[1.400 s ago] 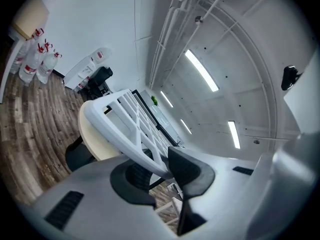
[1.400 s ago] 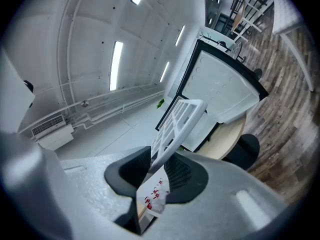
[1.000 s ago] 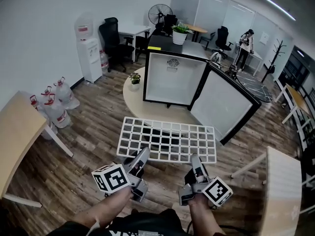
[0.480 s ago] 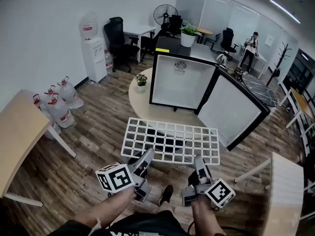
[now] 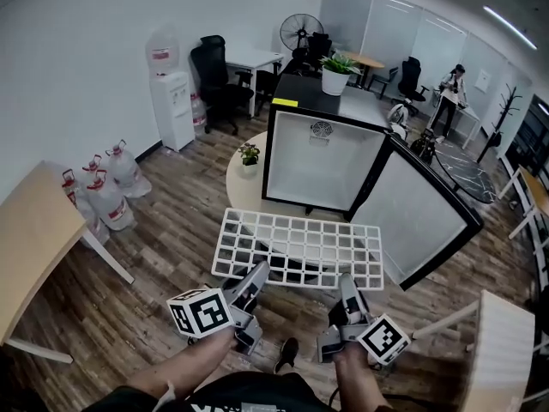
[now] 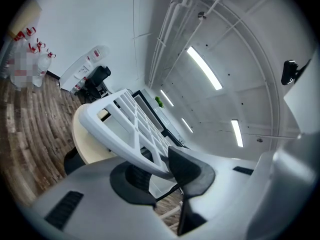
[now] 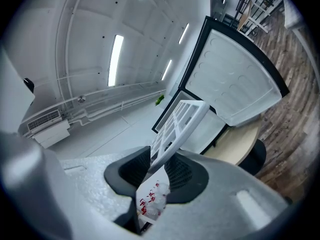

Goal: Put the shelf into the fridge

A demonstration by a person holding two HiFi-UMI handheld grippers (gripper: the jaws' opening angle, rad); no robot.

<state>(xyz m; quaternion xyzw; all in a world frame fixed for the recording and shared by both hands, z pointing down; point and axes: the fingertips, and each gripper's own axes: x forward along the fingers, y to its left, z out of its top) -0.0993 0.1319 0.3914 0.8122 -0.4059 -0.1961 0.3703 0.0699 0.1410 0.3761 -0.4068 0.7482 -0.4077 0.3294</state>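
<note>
Head view: a white grid shelf (image 5: 300, 247) hangs level in the air in front of a small black fridge (image 5: 322, 157), held by its near edge. The left tool (image 5: 250, 283) clamps that edge close to the left corner, and the right tool (image 5: 346, 292) clamps it close to the right corner. The shelf's far edge lies near the fridge's open front but is not inside it. The fridge stands on a round bench (image 5: 243, 185), and its door (image 5: 420, 213) is swung wide to the right, showing a white lining. The cavity is white and bare as far as this view shows.

In the left gripper view the two dark pads are closed on the rim of the shelf, and the grid runs away from them towards the fridge. In the right gripper view the pads likewise pinch the shelf's rim, with the open door beyond it.

A potted plant (image 5: 336, 74) in a white pot sits on top of the fridge. A small plant (image 5: 250, 154) stands on the round bench just left of the fridge. A water dispenser (image 5: 176, 101) stands against the wall at the left, and several water bottles (image 5: 107, 191) are grouped on the wooden floor (image 5: 171, 247) nearby.
</note>
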